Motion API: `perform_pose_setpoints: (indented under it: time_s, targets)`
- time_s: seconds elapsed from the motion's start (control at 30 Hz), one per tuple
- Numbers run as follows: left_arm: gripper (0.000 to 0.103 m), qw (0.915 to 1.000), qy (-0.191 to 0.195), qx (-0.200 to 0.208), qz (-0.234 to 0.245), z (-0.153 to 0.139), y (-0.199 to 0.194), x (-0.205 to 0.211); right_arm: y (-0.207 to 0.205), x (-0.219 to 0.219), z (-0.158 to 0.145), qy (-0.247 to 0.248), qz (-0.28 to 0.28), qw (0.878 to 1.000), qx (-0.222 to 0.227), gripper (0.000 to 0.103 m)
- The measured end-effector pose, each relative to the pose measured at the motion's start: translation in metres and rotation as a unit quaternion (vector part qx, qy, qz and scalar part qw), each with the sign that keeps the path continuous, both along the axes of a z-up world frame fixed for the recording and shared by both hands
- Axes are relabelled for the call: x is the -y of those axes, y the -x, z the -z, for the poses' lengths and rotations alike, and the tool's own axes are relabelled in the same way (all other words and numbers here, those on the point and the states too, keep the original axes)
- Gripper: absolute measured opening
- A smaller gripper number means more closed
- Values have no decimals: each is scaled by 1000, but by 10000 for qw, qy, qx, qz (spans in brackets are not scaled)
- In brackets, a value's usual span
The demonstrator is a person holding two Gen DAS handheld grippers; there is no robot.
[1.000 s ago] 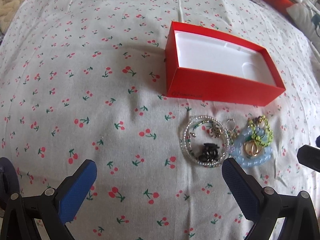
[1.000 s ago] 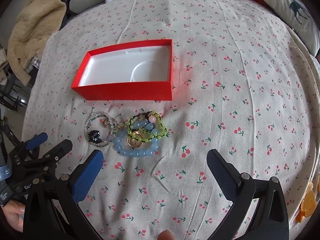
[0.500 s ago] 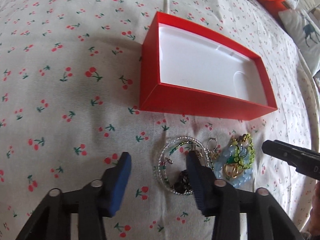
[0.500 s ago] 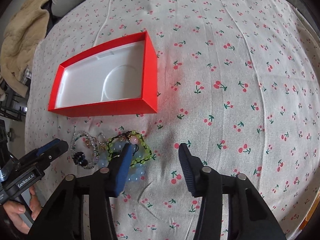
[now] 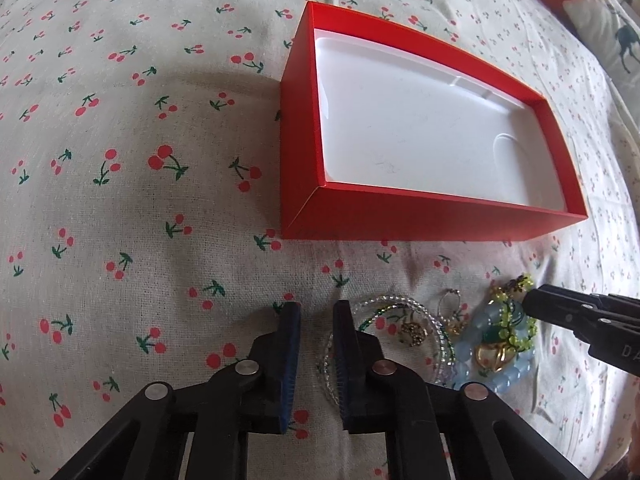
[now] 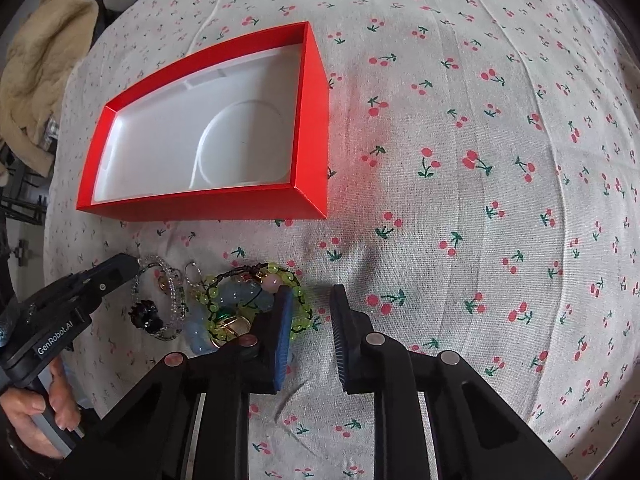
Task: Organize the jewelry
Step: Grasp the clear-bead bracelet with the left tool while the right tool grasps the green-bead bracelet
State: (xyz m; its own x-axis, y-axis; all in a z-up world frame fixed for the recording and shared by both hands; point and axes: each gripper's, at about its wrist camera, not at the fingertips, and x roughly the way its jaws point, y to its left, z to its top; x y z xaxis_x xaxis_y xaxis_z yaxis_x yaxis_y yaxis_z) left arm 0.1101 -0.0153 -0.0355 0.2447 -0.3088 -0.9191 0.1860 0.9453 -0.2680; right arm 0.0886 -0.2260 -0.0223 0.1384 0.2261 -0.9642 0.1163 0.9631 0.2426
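- Both grippers are now sitting lower and nearer the jewelry than a second ago, and their jaws, wide then, are narrowing to a slim gap with nothing between them.
- Nearest, the left gripper (image 5: 316,312) is hovering at the outer edge of the clear beaded bracelet (image 5: 404,304), its right finger lying over the ring's near rim.
- The right gripper (image 6: 308,300) is working at the far side of the same heap, its left finger overlapping the yellow-green beaded bracelet (image 6: 296,280), which is resting on the pale blue beaded bracelet (image 6: 196,332).
- Inside the clear ring, a small black charm (image 6: 146,314) and a gold piece (image 5: 412,330) are lying loose; a thin hoop earring (image 5: 450,300) is sitting between the two bracelet piles.
- These pieces look light, limp and tangle-prone; pinching a single strand at a free outer arc should lift one without dragging its neighbours.
- Beyond the heap, touching none of it, the red box (image 5: 420,220) is standing open on the cherry-print bedsheet (image 5: 120,200), its white tray showing nothing inside.
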Motion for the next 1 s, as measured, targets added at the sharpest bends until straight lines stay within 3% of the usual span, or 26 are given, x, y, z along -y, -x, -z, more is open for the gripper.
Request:
perform_pose_setpoints:
  time_s: [0.33,0.43,0.6,0.73,0.93,1.0]
  targets:
    - [9,9996,-11,-78,261,0,-5,6,-7,-11,4,294,-207,9993,40,15]
    - [10,9993,-33,-104,358,0,-4,8,-5,-17,3,516,-327,9981,76,6]
    - [11,9983,-134,-156,545,0,1,11,-5,-27,4,710,-444,9964,116,6]
    - [11,9970,-341,-142,679,3,6,12,-1,-29,6,714,-508,9961,109,6]
    - [10,9902,-926,230,1016,3,20,30,4,-30,12,658,-576,9961,120,6]
    - [0,9902,-999,292,934,3,22,30,8,-27,10,631,-568,9963,130,6]
